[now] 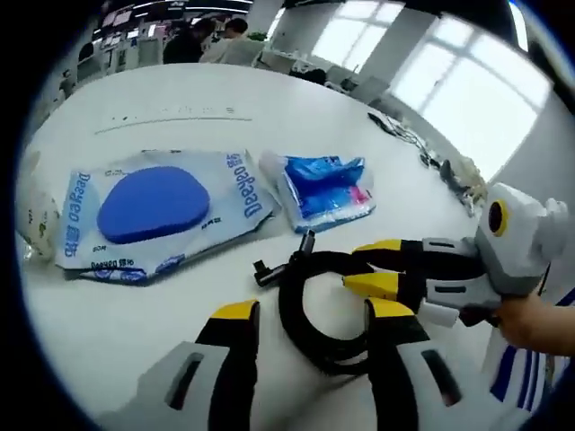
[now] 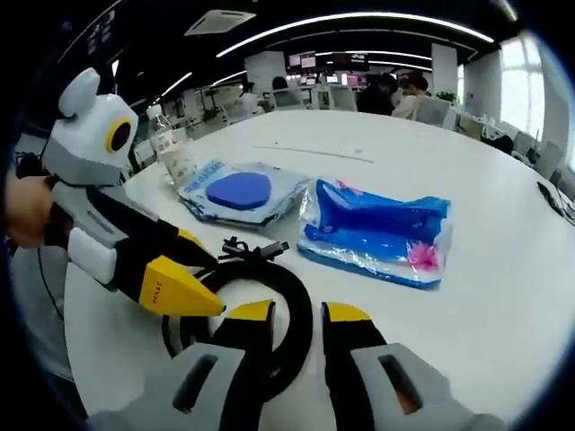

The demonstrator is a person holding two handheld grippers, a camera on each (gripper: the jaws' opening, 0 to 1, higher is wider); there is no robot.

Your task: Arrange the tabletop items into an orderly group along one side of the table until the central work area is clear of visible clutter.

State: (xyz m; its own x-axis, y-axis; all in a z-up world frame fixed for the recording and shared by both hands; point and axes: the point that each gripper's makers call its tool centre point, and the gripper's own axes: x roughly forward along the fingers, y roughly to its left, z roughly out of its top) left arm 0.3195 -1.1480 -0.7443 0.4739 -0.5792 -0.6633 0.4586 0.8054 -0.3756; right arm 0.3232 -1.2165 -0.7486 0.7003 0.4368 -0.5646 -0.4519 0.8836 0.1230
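On the white table (image 1: pixel 180 99), from left to right in the left gripper view: a crumpled white bag (image 1: pixel 36 220) at the edge, a flat packet with a blue oval pad (image 1: pixel 157 211), a blue plastic pouch (image 1: pixel 328 189), then the coiled black cable (image 1: pixel 310 310) nearest the camera. The left gripper (image 1: pixel 310 325) has its jaws apart astride the coil, gripping nothing. The right gripper (image 1: pixel 373 265) reaches in from the right, its yellow tips spread at the coil. Whether they touch it cannot be told.
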